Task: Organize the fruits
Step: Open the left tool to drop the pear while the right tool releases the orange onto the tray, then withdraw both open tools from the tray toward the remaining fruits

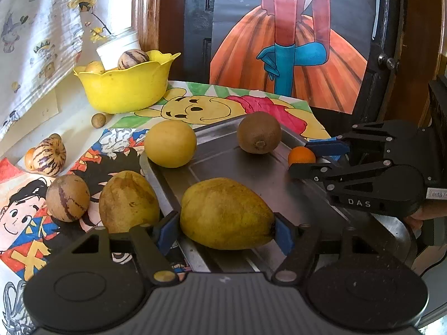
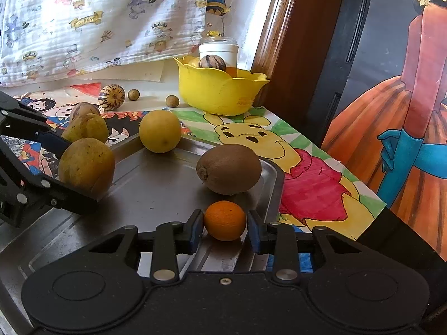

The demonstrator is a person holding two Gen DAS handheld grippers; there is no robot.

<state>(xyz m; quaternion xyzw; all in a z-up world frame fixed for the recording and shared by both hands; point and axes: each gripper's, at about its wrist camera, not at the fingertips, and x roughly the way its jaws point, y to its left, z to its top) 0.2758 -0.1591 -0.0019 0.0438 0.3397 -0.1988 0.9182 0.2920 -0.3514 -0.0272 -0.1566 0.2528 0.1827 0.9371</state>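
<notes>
A metal tray (image 1: 220, 162) lies on cartoon drawings. On its near part rests a large yellow-green fruit (image 1: 226, 213); my left gripper (image 1: 226, 233) is shut on it, blue pads against both ends. The right wrist view shows that gripper (image 2: 76, 174) with this fruit (image 2: 86, 164) at the left. A small orange (image 2: 225, 220) sits on the tray's right edge between the pads of my right gripper (image 2: 225, 230), with a thin gap on each side, so it is open. The left wrist view has the right gripper (image 1: 310, 158) around the orange (image 1: 301, 155). A kiwi (image 2: 229, 169) and a round yellow fruit (image 2: 159, 131) also lie on the tray.
A yellow bowl (image 1: 125, 89) with fruit and a white cup (image 1: 117, 47) stands at the back left. Left of the tray lie another yellow-green fruit (image 1: 128, 201), a brownish striped fruit (image 1: 68, 197), a striped melon (image 1: 49, 156) and a small brown ball (image 1: 98, 120). A wooden door frame (image 2: 279, 42) rises behind.
</notes>
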